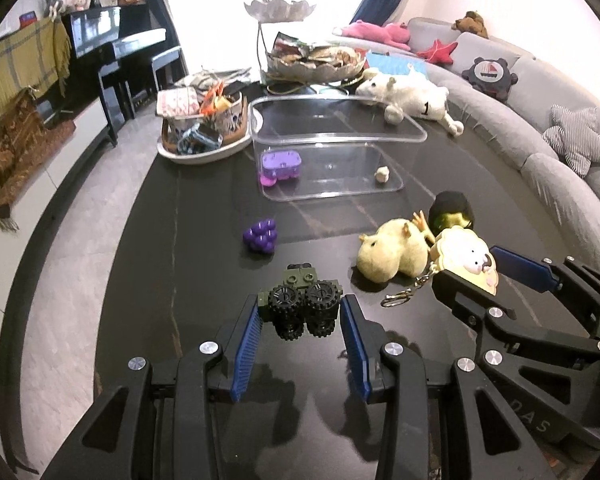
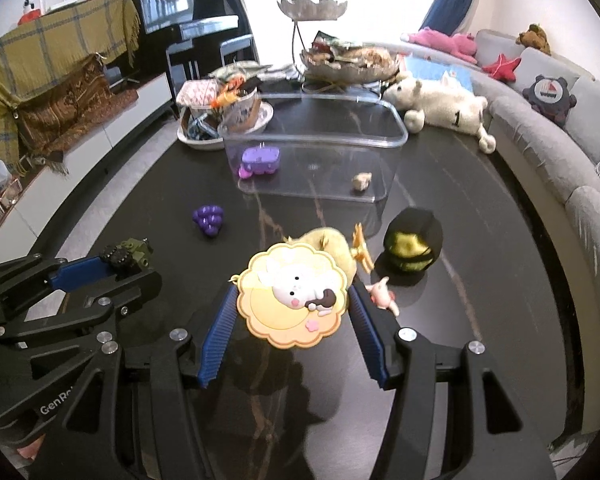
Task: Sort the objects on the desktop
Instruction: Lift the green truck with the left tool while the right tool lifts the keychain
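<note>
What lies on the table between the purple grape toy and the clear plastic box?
Nothing: bare dark table separates the grape toy from the box, in both wrist views.

Plenty of bare table [image 1: 204,216] on the left side, only the purple grape toy [image 1: 260,236] sits out there. The right side is crowded: yellow plush [image 1: 392,254] and black-green ball [image 1: 452,210] block the way to the clear bin [image 1: 340,136], whose top is open. Behind it, a cluttered basket [image 1: 202,128] and white plush [image 1: 412,100].
</note>
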### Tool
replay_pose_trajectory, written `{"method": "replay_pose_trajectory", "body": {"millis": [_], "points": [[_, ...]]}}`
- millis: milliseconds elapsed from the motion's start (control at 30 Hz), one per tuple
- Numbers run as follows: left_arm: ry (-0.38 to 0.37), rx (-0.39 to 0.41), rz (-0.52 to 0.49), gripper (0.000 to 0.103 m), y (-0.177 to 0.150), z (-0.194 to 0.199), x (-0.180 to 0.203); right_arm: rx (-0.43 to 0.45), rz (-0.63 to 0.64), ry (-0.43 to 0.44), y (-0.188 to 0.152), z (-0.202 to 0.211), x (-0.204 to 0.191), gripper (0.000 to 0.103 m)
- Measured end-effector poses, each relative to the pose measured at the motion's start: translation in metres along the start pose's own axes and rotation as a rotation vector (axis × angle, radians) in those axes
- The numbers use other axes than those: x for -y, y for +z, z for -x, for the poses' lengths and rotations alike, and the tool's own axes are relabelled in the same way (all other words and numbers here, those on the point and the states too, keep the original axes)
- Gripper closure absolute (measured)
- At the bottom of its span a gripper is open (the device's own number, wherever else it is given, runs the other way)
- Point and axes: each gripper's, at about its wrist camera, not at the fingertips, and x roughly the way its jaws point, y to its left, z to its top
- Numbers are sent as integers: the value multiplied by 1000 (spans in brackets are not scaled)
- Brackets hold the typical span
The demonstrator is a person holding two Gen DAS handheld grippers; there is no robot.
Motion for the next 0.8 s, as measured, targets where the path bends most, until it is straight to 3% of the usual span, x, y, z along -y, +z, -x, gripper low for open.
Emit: {"method": "replay_pose_trajectory", "body": {"millis": [800], "points": [[26, 83, -22, 67, 28, 37, 17, 97, 5, -16, 25, 41, 9, 49]]}}
